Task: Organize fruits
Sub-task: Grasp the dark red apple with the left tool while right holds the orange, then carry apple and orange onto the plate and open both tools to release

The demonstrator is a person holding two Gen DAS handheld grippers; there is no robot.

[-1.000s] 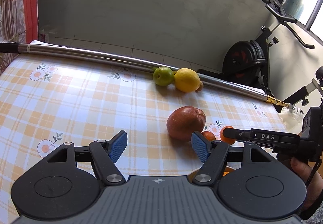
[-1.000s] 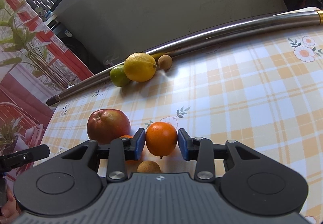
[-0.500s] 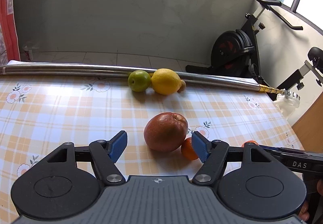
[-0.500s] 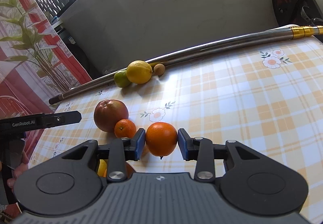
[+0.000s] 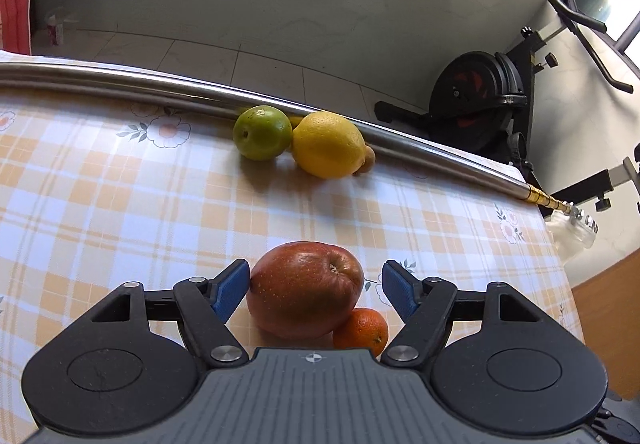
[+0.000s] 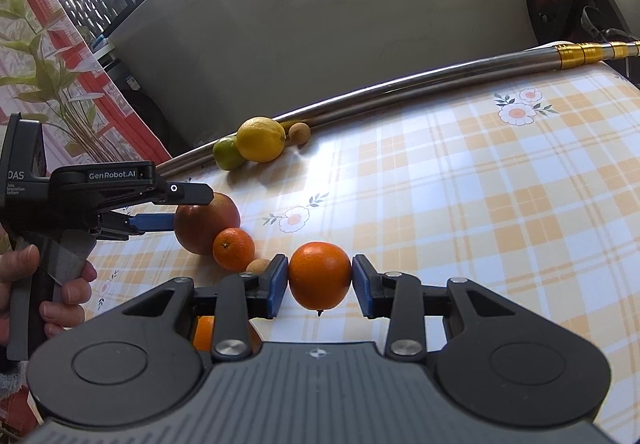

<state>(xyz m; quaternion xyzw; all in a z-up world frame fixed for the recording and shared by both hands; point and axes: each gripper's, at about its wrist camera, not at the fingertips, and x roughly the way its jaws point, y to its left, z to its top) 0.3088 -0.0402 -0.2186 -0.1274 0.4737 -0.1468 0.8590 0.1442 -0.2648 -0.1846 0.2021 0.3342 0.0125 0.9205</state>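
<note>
A red apple lies on the checked tablecloth with a small mandarin touching its near right side. My left gripper straddles the apple and its jaws are opening. The left pad is almost at the skin, and the right pad stands clear. In the right wrist view my right gripper is shut on an orange, held just above the cloth. A lime, a lemon and a small brown fruit sit against the metal pole.
Another small brown fruit and an orange fruit lie by the right gripper's left finger. A person's hand holds the left gripper's handle. An exercise bike stands past the table's far right corner.
My left gripper has moved forward and down until the apple sits between its jaws, which stand slightly wider. The right gripper drew back with the orange, then held still.
</note>
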